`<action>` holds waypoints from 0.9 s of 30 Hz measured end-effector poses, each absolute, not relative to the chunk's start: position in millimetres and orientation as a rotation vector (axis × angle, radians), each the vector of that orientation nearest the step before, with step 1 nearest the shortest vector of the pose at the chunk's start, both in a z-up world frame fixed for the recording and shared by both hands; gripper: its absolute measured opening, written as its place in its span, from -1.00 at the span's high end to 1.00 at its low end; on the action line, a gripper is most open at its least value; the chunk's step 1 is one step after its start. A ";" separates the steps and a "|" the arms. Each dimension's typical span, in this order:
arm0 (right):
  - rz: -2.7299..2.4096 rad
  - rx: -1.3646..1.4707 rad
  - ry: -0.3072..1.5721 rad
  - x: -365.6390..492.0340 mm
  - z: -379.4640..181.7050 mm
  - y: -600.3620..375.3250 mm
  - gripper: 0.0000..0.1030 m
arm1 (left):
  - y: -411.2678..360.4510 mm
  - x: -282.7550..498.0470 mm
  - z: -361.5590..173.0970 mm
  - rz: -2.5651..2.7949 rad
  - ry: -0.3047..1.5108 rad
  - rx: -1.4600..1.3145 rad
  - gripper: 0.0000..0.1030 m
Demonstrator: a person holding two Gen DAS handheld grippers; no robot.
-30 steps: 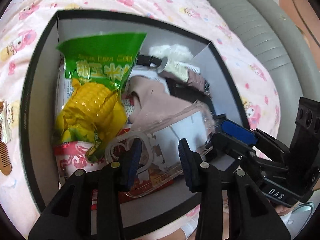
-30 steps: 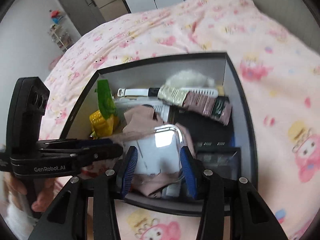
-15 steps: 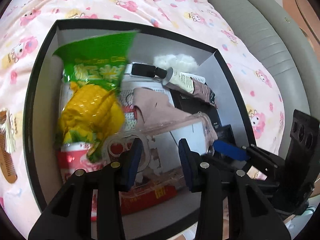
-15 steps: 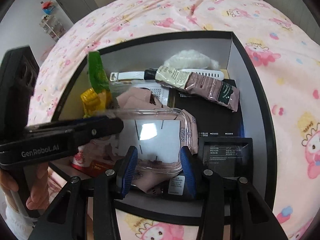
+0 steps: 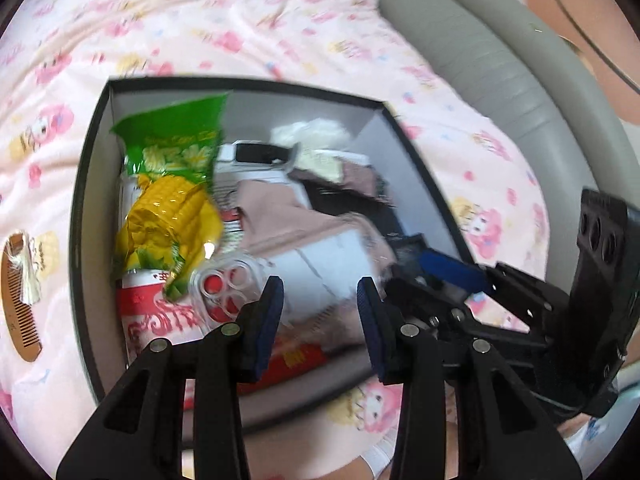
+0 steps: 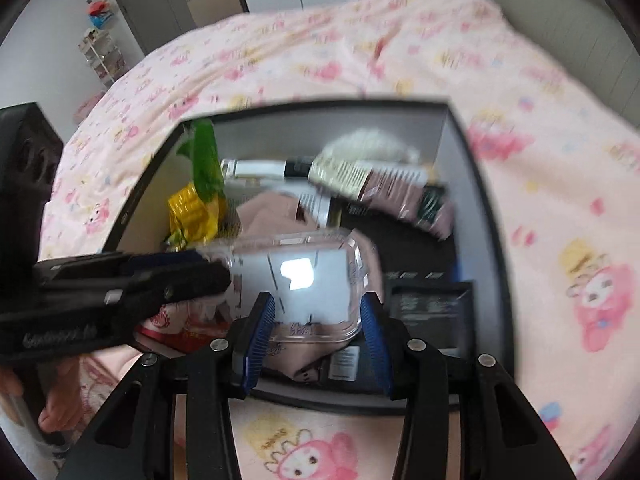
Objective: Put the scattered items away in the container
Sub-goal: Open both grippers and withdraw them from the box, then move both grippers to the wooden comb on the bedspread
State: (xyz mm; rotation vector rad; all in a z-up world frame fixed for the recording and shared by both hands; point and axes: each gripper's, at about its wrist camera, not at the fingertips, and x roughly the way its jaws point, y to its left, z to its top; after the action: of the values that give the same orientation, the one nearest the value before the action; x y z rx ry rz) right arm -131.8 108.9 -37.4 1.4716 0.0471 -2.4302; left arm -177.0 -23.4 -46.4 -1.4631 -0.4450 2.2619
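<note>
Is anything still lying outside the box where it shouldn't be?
Yes. A brown wooden comb lies on the pink blanket, just outside the left wall of the black box, while the other things are piled inside. In the box, the green and yellow corn bag stands up above the heap.

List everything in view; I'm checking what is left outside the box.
box: one, black rim, grey inside, on bedspread
corn snack bag: one, green and yellow, box's left side
clear phone case: one, transparent, on top of the pile
sachet strip: one, cream to brown, box's far end
wooden comb: one, brown, outside the box
bedspread: one, pink print
left tool: one, black, blue pads, open
right tool: one, same, open
</note>
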 end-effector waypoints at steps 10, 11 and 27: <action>-2.571 1.290 0.109 -84.1 3.7 99.6 0.21 | -46.9 -120.1 -6.9 2.334 -0.434 -1.382 0.27; -2.576 1.277 0.130 -79.2 7.4 95.4 0.21 | -51.1 -114.5 -2.8 2.343 -0.430 -1.388 0.27; -2.116 1.285 0.027 -60.7 -4.2 -63.7 0.21 | -238.2 -49.7 -19.7 2.573 -0.762 -1.517 0.04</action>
State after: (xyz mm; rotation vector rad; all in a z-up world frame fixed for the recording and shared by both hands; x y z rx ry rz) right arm -60.7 -63.7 -4.2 1.2848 0.0266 -2.1163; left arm -49.7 -238.2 -19.7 -1.5172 -0.7618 2.5726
